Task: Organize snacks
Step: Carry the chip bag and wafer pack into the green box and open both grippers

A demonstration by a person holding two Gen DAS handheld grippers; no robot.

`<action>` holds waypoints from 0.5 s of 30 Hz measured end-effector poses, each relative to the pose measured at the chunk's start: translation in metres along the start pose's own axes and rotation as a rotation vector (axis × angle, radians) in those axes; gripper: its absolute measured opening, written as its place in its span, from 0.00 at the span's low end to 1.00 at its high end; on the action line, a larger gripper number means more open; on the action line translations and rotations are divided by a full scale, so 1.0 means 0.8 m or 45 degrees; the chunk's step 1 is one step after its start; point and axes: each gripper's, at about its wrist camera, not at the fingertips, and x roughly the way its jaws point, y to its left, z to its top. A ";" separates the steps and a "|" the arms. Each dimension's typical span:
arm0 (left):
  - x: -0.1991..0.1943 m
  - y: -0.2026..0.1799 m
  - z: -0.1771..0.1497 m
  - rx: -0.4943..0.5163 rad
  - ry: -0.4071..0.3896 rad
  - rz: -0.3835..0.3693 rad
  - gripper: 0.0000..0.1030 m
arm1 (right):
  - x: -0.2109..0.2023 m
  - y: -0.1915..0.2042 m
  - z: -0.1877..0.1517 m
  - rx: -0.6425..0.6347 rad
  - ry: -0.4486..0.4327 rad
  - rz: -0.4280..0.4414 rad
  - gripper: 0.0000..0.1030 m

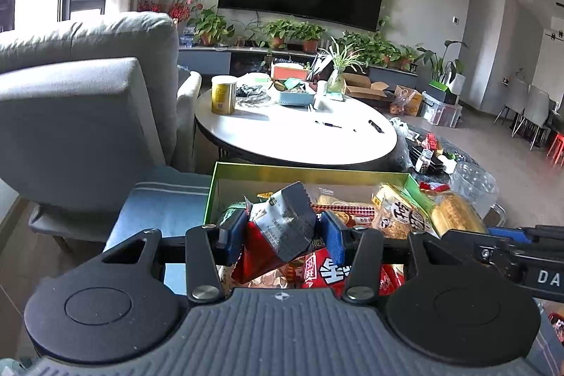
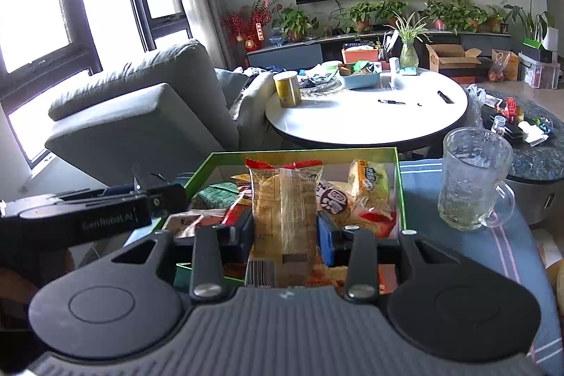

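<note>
A dark-and-red snack packet [image 1: 282,228] is pinched in my left tool [image 1: 280,235], a clear cracker pack [image 2: 284,210] in my right tool [image 2: 285,235], both over the green box [image 2: 303,153]. I'd say I'm mid-sort; next, each needs a free slot inside.

The left tool [image 1: 282,229] and its packet [image 1: 282,221] hide snacks beneath.

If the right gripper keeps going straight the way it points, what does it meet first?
Probably the snack packets in the green box. The right gripper, shut on a clear cracker packet, points down into the box, so the held packet would likely touch first. Depth is unclear.
</note>
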 end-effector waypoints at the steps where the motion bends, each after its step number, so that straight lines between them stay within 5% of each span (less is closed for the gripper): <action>1: 0.004 0.001 0.000 -0.006 0.011 -0.004 0.42 | 0.002 -0.001 0.001 0.005 -0.001 -0.002 0.94; 15: 0.064 0.003 0.024 -0.050 0.042 -0.027 0.45 | 0.026 -0.003 0.019 0.033 -0.015 -0.021 0.94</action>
